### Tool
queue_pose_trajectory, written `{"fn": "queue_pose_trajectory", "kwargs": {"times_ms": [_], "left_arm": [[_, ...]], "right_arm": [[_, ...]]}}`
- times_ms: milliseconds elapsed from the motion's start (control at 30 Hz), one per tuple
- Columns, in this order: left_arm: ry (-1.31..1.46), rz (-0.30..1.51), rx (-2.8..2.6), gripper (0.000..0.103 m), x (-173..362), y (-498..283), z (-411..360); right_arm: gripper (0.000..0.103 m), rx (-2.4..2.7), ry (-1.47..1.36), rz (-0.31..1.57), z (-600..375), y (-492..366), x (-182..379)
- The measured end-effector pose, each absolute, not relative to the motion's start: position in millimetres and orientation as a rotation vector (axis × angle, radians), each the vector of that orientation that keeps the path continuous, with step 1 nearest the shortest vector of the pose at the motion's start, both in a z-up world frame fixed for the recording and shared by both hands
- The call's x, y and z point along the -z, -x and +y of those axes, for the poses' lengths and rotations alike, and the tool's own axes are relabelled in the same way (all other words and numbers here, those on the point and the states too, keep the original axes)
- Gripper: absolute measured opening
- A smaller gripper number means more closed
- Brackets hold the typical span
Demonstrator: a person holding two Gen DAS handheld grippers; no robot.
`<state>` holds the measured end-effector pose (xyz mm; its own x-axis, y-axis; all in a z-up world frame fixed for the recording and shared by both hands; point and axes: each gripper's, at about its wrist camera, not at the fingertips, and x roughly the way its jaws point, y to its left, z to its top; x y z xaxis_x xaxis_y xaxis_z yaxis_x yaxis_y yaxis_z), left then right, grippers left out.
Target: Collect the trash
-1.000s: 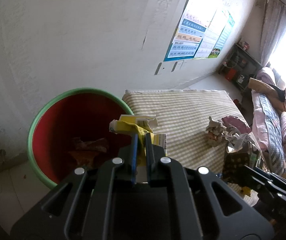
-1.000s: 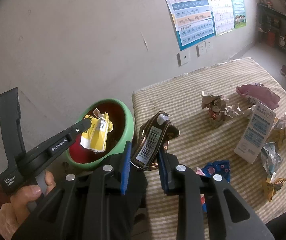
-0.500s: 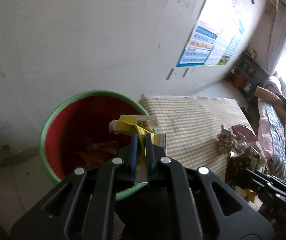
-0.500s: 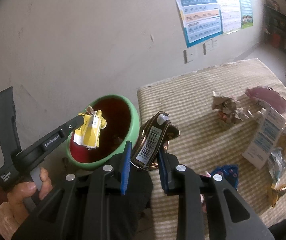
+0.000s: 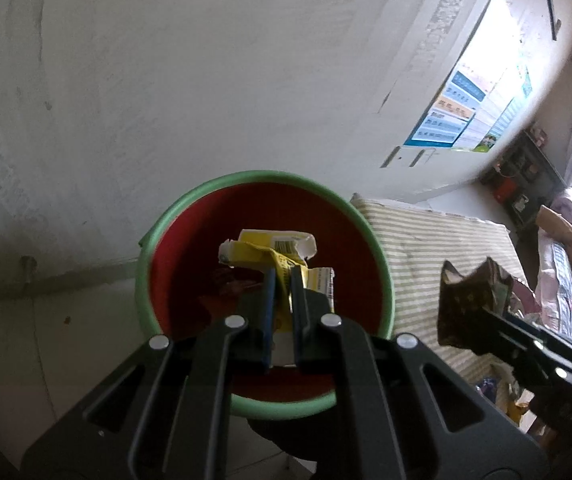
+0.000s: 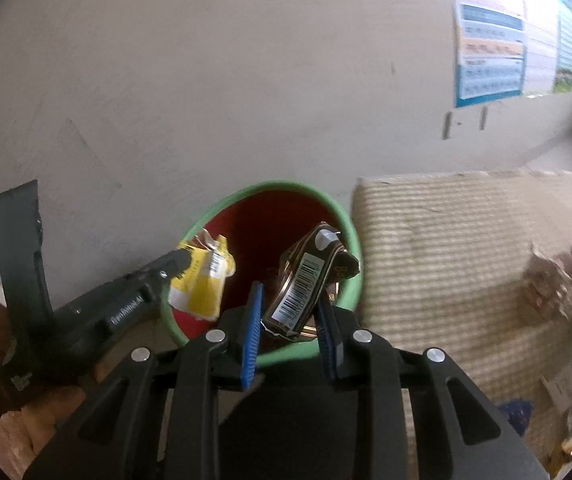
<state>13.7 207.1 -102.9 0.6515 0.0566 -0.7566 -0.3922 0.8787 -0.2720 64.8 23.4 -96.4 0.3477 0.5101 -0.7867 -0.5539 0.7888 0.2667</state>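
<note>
A: While both tools hang over the bin point(image 5: 382, 280), which should I empty first?

B: My left tool point(image 5: 281, 280) pinches the yellow carton point(image 5: 269, 250) above the bin's middle, nearer than the right. My right tool point(image 6: 292, 300) clamps the brown pack point(image 6: 306, 280), long axis tilted up and right, over the near rim by the worktop point(image 6: 466, 248).

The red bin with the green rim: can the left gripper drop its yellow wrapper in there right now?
Probably yes. The left gripper holds the yellow wrapper over the red bin, whose mouth is open. The right gripper with its brown wrapper is beside it, not blocking.
</note>
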Motion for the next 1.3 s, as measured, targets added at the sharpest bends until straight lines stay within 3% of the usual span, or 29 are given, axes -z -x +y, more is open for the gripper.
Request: {"fn": "queue_pose_trajectory", "kwargs": {"times_ms": [133, 200, 267, 400, 700, 900, 1300], "left_arm": [[0.462, 0.825, -0.293, 0.008, 105.3, -13.1, 215.0], [0.488, 0.828, -0.299, 0.014, 108.3, -12.1, 219.4], [0.498, 0.834, -0.305, 0.028, 110.7, -11.0, 221.2], [0.511, 0.827, -0.307, 0.037, 110.0, -9.3, 221.2], [0.506, 0.822, -0.272, 0.042, 101.9, -10.9, 206.6], [0.477, 0.839, -0.180, 0.042, 94.6, -15.4, 169.2], [0.225, 1.101, 0.290, 0.042, 131.7, -15.6, -19.7]], "right_arm": [[0.027, -0.715, 0.064, 0.997, 39.4, -71.2, 96.9], [0.032, -0.726, 0.060, 0.997, 44.0, -74.0, 96.0], [0.041, -0.728, 0.046, 0.994, 45.4, -75.6, 94.5], [0.041, -0.735, 0.035, 0.990, 41.0, -71.5, 93.2], [0.041, -0.669, -0.046, 0.988, -12.4, -57.5, 90.4], [0.041, -0.438, -0.081, 1.002, -107.4, -52.6, 104.9], [0.041, -0.113, -0.234, 1.048, -238.1, -24.6, 138.8]]}}
